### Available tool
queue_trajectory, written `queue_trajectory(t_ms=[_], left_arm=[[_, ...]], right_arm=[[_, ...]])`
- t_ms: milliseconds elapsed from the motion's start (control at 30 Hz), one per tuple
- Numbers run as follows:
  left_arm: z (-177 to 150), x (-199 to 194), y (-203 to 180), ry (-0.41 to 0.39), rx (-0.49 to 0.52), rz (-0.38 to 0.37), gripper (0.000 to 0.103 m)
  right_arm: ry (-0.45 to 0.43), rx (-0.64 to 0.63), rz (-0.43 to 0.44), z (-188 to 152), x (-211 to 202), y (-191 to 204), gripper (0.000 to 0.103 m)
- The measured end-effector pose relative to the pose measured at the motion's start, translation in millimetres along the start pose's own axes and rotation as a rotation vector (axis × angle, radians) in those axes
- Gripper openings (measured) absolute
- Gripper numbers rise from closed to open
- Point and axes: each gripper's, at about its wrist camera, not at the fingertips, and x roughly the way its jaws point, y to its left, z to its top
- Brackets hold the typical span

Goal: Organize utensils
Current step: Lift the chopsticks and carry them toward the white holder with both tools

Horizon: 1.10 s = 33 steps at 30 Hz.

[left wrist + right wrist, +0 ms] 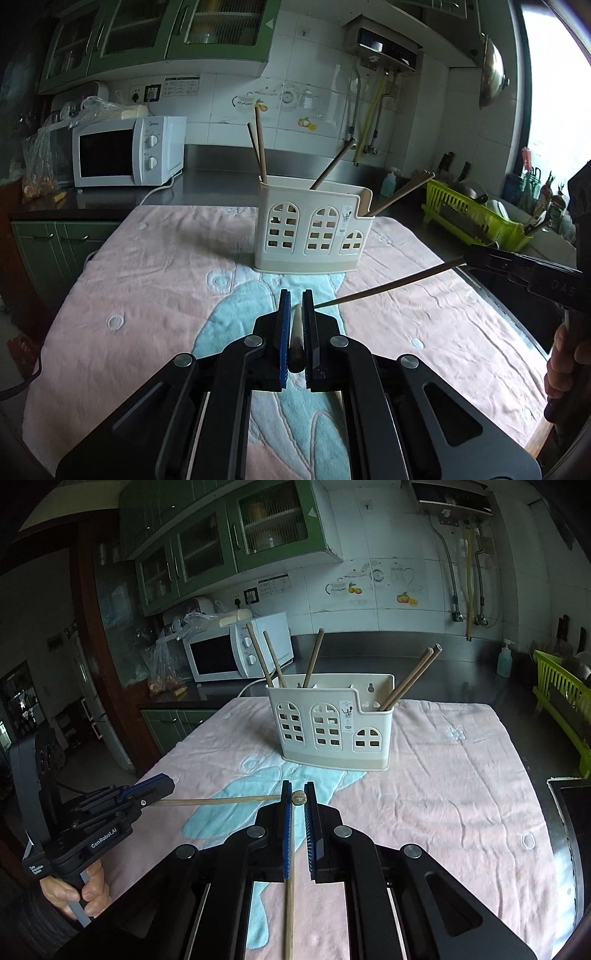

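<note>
Chopsticks, one pinched in each hand-held gripper (left (296,306), right (298,797)), holder (314,232) just beyond

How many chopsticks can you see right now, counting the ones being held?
7: two in the holder's left compartment, one in its middle, two in its low right one, one in the left tongs, one in the right tongs. None seem hidden.

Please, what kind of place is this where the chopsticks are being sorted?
Most likely a home kitchen: a white microwave on a dark counter, green glass-door wall cabinets, and a green dish rack with dishes beside the window.
</note>
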Motion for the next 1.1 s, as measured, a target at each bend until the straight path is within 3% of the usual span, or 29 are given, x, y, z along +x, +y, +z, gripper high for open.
queue_trajectory(t_ms=[400, 733, 1100], left_arm=[[27, -9, 6, -0.05, 0.009, -0.033, 0.004], [32, -18, -1, -0.07, 0.04, -0.043, 0.004], [68, -18, -6, -0.099, 0.075, -0.044, 0.004]], right_arm=[[-0.025, -0.017, -0.012, 11, -4, -2, 0.007], [-0.042, -0.026, -0.017, 17, -11, -2, 0.007], [-0.061, -0.031, -0.013, 45, -18, -9, 0.007]])
